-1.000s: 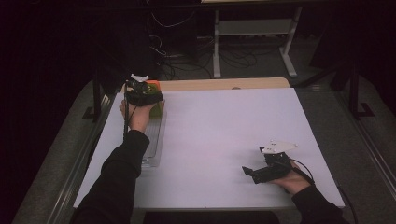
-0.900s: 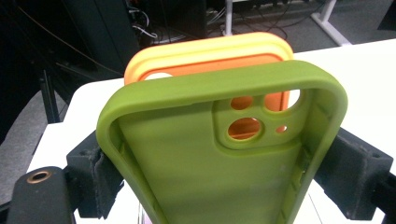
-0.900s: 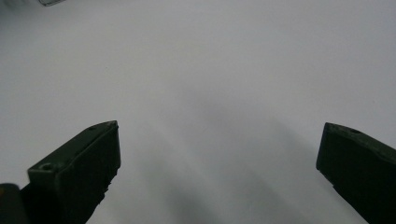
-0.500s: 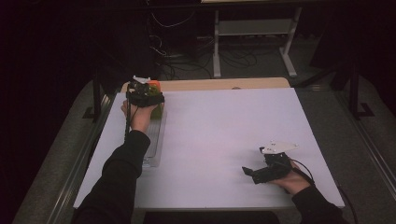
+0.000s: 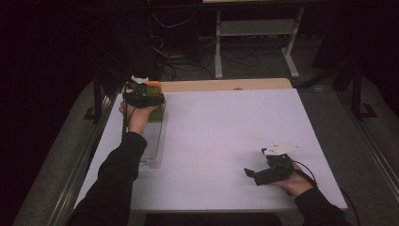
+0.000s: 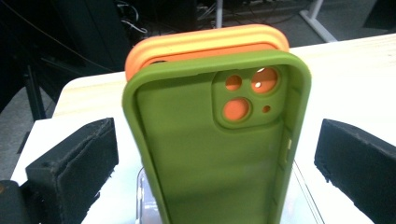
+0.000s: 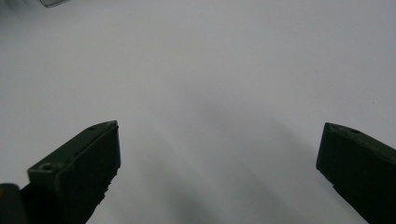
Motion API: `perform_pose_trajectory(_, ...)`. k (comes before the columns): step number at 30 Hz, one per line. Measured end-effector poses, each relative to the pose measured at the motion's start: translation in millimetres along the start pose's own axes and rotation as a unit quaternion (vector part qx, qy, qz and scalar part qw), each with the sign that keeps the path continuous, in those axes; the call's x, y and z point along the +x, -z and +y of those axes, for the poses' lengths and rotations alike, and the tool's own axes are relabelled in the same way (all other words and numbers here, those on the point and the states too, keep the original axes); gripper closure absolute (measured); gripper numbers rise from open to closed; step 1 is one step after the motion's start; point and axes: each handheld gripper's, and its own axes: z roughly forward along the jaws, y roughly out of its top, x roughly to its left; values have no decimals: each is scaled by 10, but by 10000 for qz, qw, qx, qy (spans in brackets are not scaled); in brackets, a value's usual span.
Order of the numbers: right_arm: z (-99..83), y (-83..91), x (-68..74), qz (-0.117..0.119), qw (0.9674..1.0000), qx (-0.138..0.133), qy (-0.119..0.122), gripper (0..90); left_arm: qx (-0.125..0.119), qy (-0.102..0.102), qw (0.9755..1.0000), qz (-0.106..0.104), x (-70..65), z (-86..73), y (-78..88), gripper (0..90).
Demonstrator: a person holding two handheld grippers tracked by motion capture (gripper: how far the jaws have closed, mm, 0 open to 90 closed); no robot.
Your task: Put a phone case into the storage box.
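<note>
A green phone case (image 6: 205,149) stands upright in a clear rack (image 6: 306,207), its hollow side toward the camera. An orange case (image 6: 205,42) stands right behind it. My left gripper (image 6: 217,158) is open: its jaws have just been opening and now stand wide on either side of the green case, clear of its edges. From above, this gripper (image 5: 142,94) sits at the rack's (image 5: 153,141) far end, by the green case (image 5: 160,112) and the orange one (image 5: 153,84). My right gripper (image 5: 251,174) rests near the table's front right, open (image 7: 219,158), nothing between its fingers.
The white tabletop (image 5: 226,127) stretches between the two hands. A strip of bare wood (image 5: 226,84) runs along its far edge. Beyond it the floor is dark, with cables and a metal stand (image 5: 256,28).
The left hand has barely shifted at the rack's far end. The right hand has kept still.
</note>
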Motion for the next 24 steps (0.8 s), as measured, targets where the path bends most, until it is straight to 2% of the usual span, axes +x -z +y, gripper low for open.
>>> perform_pose_trajectory(1, 0, 0, 0, 0, 10000, 0, -1, 0, 29, -47, 10000, -58, 17, 4, 25, 0)
perform_pose_trajectory(2, 0, 1, 0, -2, 10000, 0, -1, 0, 31, 19, 9999, -115, 22, 6, 50, 0)
perform_pose_trajectory(4, 0, 1, 2, -4, 10000, 0, -3, 0, 74, -12, 9997, -239, 55, 12, 105, 0)
perform_pose_trajectory(6, 0, 0, 2, -5, 10000, -4, 4, 0, 163, -122, 9990, -405, 89, 15, 162, 0)
perform_pose_trajectory(7, 1, 0, 2, -5, 10000, -3, 4, 0, 170, -112, 9986, -494, 91, 14, 183, 0)
perform_pose_trajectory(9, 1, -1, 3, -7, 10000, -2, 2, 0, 207, -211, 9976, -625, 108, 13, 239, 0)
perform_pose_trajectory(12, 1, -4, 4, -5, 10000, -1, 7, 0, 157, -239, 9959, -859, 108, 14, 324, 0)
perform_pose_trajectory(16, 4, 0, 3, 7, 10000, -13, -21, 0, 80, -384, 9929, -1125, 86, 15, 470, 0)
perform_pose_trajectory(18, 5, 4, -1, 1, 10000, -20, -21, 0, 48, -492, 9897, -1341, 64, 10, 551, 0)
perform_pose_trajectory(22, 11, 11, 0, 21, 10000, -35, -30, 0, 2, -735, 9814, -1774, -2, -29, 693, 0)
perform_pose_trajectory(24, 17, 17, -2, 39, 10000, -63, -24, 0, -15, -801, 9756, -2044, -38, -58, 751, 0)
